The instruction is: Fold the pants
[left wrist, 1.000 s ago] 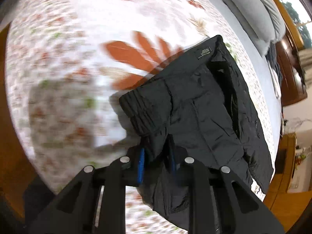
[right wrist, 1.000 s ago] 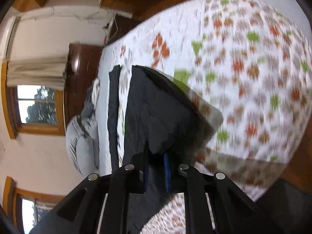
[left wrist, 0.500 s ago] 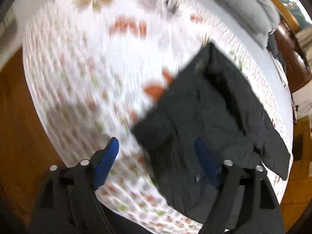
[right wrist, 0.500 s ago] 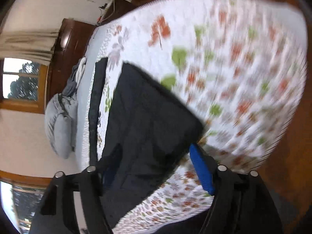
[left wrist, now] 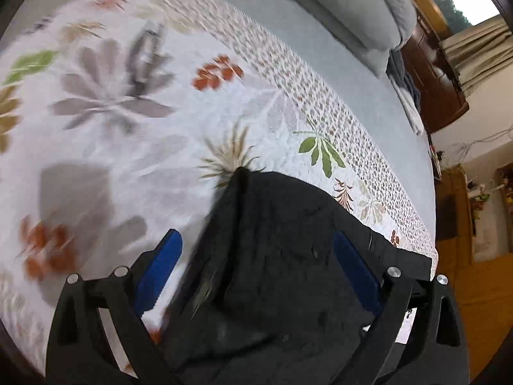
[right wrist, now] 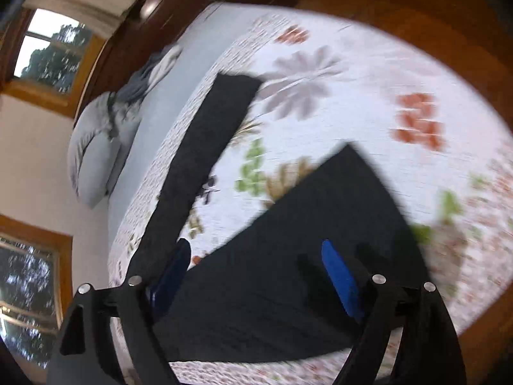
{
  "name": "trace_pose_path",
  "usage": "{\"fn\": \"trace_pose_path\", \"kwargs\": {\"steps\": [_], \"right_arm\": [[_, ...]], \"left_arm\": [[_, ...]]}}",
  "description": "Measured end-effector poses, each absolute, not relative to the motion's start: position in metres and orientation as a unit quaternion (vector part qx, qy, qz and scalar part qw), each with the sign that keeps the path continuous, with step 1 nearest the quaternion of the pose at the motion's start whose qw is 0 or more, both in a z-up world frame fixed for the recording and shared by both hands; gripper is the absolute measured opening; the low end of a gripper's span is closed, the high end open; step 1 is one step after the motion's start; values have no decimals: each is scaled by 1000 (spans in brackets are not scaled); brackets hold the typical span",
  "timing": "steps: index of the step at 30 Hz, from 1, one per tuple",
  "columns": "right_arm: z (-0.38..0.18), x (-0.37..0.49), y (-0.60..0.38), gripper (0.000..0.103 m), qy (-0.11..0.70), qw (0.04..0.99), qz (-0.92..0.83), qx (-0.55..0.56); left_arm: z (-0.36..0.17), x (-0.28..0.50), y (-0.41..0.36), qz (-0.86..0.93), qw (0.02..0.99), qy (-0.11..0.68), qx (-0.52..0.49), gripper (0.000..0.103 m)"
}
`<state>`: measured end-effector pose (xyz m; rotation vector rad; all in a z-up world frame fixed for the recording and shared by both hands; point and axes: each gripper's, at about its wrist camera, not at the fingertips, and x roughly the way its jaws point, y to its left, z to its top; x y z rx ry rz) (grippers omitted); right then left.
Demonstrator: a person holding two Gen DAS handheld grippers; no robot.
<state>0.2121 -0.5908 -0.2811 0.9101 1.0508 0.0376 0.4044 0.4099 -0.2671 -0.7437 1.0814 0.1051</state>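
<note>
Now both my left gripper (left wrist: 255, 266) and right gripper (right wrist: 258, 269) have just spread open, empty, above the pants (left wrist: 288, 256) on the bed (left wrist: 160, 147); soft, limp cloth, best pinched at a folded edge.

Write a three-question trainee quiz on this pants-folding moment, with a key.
1. True or false: the left gripper is clamped on the pants.
2. In the right wrist view, which dark thing lies apart from the pants, toward the pillow? A) a strip of dark cloth B) a shoe C) a bag
3. Fill in: the pants lie on a bedspread printed with ____.

Key:
1. False. Its jaws have just been opening and stand wide above the cloth; the right gripper likewise.
2. A, the strip.
3. Leaves and flowers.
</note>
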Motion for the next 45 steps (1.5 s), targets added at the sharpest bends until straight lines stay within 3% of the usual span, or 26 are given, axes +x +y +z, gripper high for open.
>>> {"fn": "trace_pose_path", "kwargs": {"steps": [7,10,11,14,18,27,37,39,41,45], "right_arm": [[-301,310,-557,85,519,760,49,387],[-301,342,-550,85,525,760,65,378],[-300,357,-549,85,526,762,73,370],[-294,398,-553,88,528,767,97,351],[-289,471,-573,90,529,780,98,321],[-327,618,-597,90,575,781,66,237],[-366,673,-592,91,607,766,80,194],[-367,672,-587,65,608,764,101,193],[-365,667,-584,14,611,763,105,183],[-344,645,-592,9,589,780,109,181]], "left_arm": [[-341,475,408,22,765,570,-300,94],[-349,488,405,-1,766,575,-289,93],[-350,492,401,-16,765,578,-284,90],[-354,499,394,-42,757,595,-268,51],[-359,502,389,-38,757,604,-249,39],[-368,497,394,-16,761,593,-263,34],[-370,498,396,-8,754,598,-271,35],[-368,499,394,-2,754,600,-267,33],[-365,500,389,10,757,601,-254,30],[-351,495,386,33,769,587,-251,13]]}}
